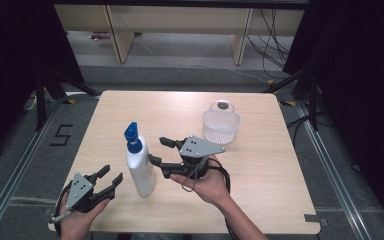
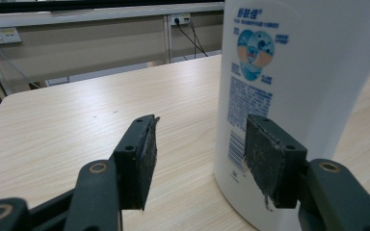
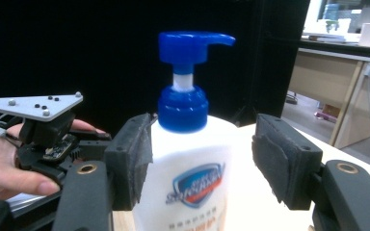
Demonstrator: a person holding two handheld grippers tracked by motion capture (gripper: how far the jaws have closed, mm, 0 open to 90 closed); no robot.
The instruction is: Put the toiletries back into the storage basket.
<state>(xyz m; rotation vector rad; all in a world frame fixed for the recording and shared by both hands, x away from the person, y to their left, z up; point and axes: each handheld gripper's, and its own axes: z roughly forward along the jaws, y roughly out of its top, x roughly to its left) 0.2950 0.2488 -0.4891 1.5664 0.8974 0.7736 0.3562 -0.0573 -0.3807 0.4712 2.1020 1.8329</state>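
Soap bottle (image 1: 140, 167) stands upright on the table (image 1: 260, 200), a little left of the middle of the high view and toward the bottom. It is white with a blue pump (image 1: 132, 136) on top. Its long side runs straight up and down. In the right gripper view the pump (image 3: 189, 62) sits at the top middle of the frame, and its spout points to the right side of that frame.

The right gripper (image 1: 159, 151) is just to the right of the bottle in the high view, and a hand holds it from below. Its jaws point left, toward the bottle. In the right gripper view the bottle (image 3: 188, 187) stands between the two black jaws, low in the frame. The left jaw looks very near the bottle's shoulder, but I cannot tell if it touches. The right jaw is clearly apart from the bottle. The jaws are spread and are not squeezing anything.

The left gripper (image 1: 109, 180) is in the lower left of the high view, just left of the bottle's bottom part. Its jaws point up and to the right, toward the bottle. In the left gripper view the bottle (image 2: 298, 72) fills the right side of the frame. The right jaw is in front of the bottle's lower part, near the small print, and I cannot tell if it touches. The left jaw sits over bare table. These jaws are spread wide too and hold nothing.

A small see-through basket (image 1: 221, 126) sits on the table in the upper right, well apart from the bottle.
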